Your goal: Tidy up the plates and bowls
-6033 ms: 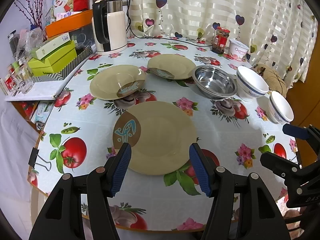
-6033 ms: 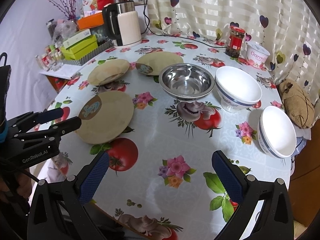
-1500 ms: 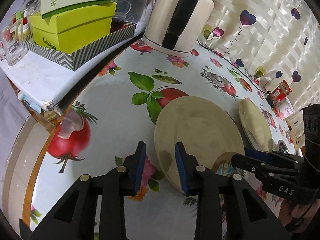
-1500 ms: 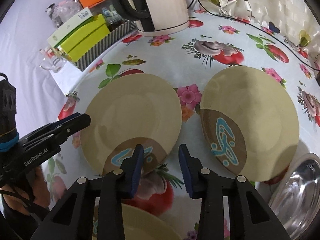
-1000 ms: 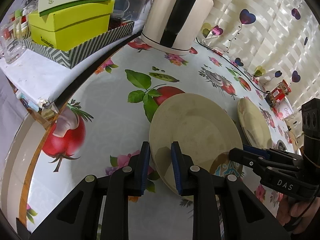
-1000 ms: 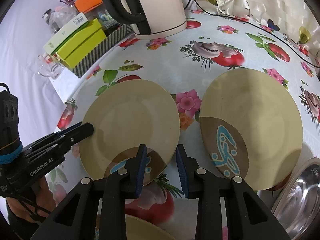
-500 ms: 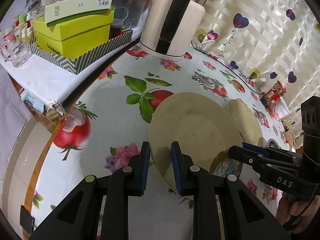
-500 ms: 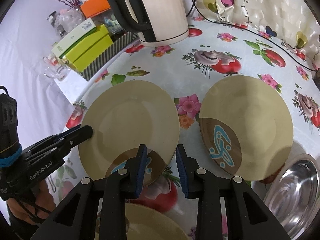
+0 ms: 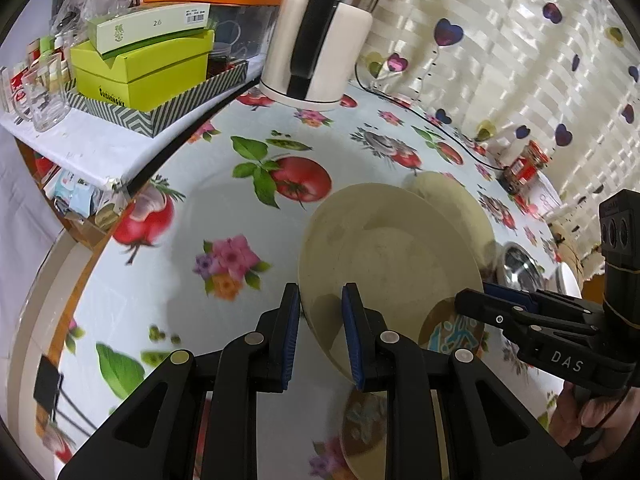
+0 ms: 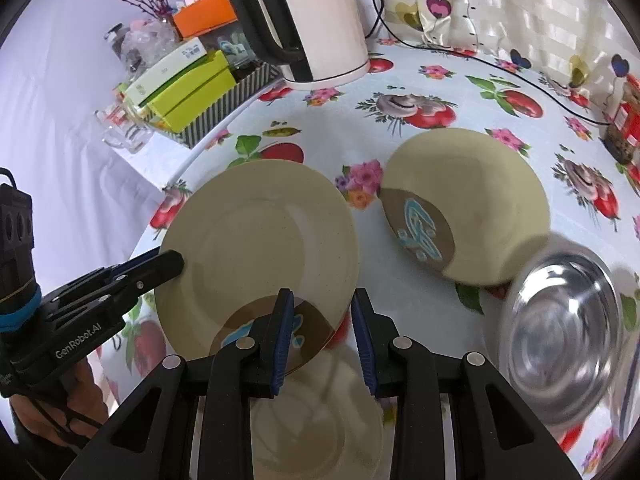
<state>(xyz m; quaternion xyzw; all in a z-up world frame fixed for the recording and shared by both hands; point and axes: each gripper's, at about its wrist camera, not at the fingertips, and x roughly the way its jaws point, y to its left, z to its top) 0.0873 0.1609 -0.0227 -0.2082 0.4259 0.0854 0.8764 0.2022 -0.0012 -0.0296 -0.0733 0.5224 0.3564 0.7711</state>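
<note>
Above the floral tablecloth [image 9: 168, 240], both tongs [image 9: 320, 328] [image 10: 323, 336] clamp an empty beige plate [image 10: 256, 236].

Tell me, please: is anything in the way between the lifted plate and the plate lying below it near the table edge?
Nothing visible is. The lifted plate, gripped by the left gripper and the right gripper, hangs above the lower plate. Only that plate's bare surface shows. The third plate and steel bowl sit aside.

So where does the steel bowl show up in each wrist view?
Left wrist: steel bowl small at the right edge, behind the held plate.
Right wrist: steel bowl large at lower right, beside the second plate.
Shared landmark: kettle at top centre.
</note>
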